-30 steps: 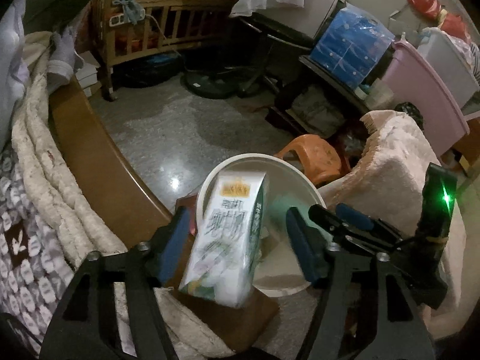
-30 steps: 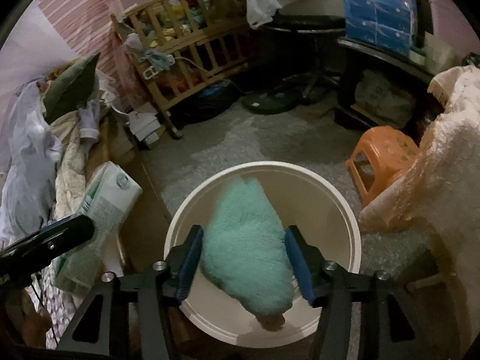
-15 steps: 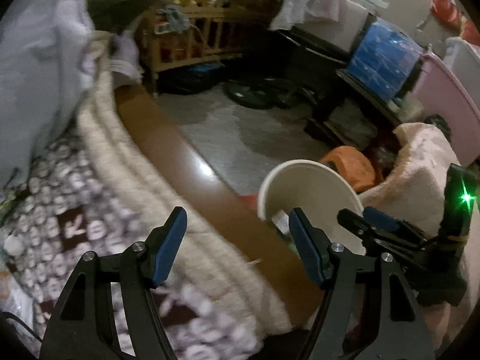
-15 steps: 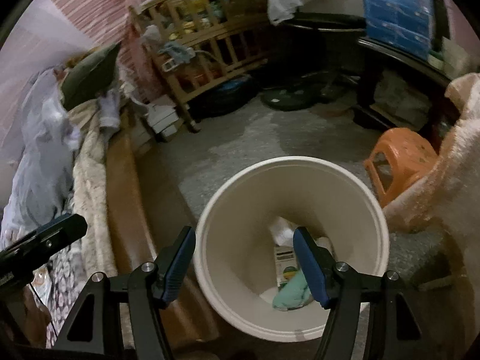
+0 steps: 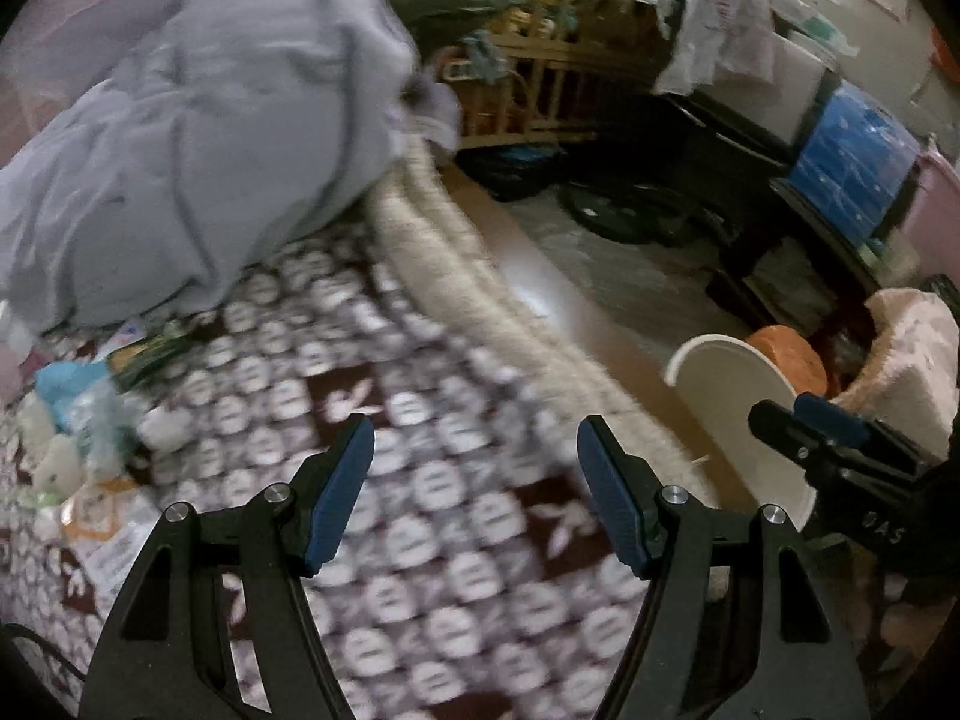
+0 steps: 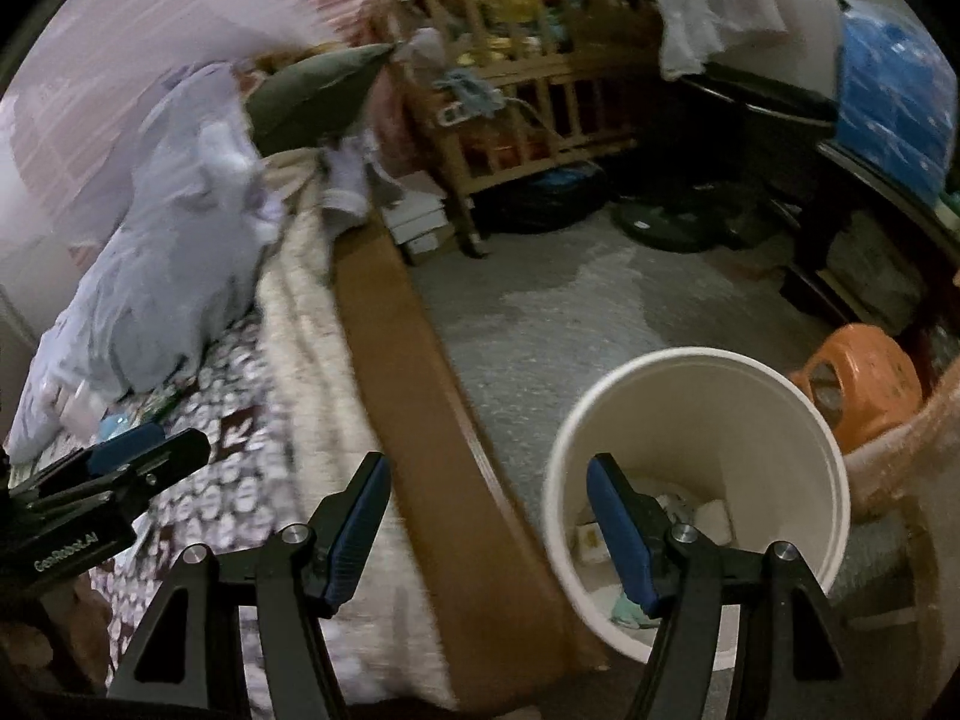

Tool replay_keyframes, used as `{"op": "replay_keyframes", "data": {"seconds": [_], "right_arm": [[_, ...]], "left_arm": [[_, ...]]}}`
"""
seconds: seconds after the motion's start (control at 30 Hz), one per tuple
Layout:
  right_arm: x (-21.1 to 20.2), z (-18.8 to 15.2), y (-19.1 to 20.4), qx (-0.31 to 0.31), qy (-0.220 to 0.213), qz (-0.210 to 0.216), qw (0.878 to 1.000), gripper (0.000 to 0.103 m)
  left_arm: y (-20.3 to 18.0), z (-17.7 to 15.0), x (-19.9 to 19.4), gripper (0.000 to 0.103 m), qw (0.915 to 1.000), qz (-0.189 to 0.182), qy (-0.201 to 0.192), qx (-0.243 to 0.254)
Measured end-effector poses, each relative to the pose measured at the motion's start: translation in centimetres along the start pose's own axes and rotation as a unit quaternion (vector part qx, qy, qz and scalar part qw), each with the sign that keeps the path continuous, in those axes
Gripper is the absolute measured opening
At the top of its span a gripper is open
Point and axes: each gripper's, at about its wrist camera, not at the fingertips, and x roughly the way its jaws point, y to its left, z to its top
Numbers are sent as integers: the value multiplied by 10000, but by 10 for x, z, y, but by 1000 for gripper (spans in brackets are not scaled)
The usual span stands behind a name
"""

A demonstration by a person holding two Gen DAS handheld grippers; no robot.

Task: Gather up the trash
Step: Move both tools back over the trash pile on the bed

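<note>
On the bed, far to the left of the white bin (image 6: pixel 699 480), lies the heap of trash (image 5: pixel 78 420): a blue crumpled wrapper, a clear plastic bag, pale scraps, a green packet and an orange-and-white carton, all bunched on the patterned blanket (image 5: pixel 420 480) below a grey quilt (image 5: pixel 198 138). Motion blur keeps me from telling the pieces apart more finely.

Nearer the bin, the left gripper (image 5: pixel 474 495) hangs over the blanket with its blue-padded jaws spread wide and nothing between them. It points at bare blanket, with the heap well off to its left.

Closer again to the bin, the right gripper (image 6: pixel 486 525) is likewise spread wide and empty. Its left finger hangs over the bed's wooden side rail (image 6: pixel 420 390) and its right finger shows in front of the bin's mouth.

The bin stands on the floor just beside that rail, with an orange stool (image 6: pixel 864 390) at its far side. Inside it lie a small carton, white scraps and something teal at the bottom.

My judgement: this is the reach for another piece, with both grippers empty and trash left on the bed. The next move calls for swinging the left gripper leftward over the heap, lowering onto a single item and closing. The thin wrappers look soft and likely to slip or bring the blanket along; the carton looks the firmer grip.
</note>
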Motion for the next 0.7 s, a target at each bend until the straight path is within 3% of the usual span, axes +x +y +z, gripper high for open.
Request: {"op": "replay_keyframes", "data": {"seconds": [0.43, 0.7], "right_arm": [[24, -7, 117, -887, 350, 757, 9926, 67], [54, -26, 195, -1462, 852, 1588, 9727, 70]], "left_arm": [[116, -37, -33, 69, 9941, 755, -4, -776], [210, -66, -54, 69, 9819, 1278, 87, -1394]]}}
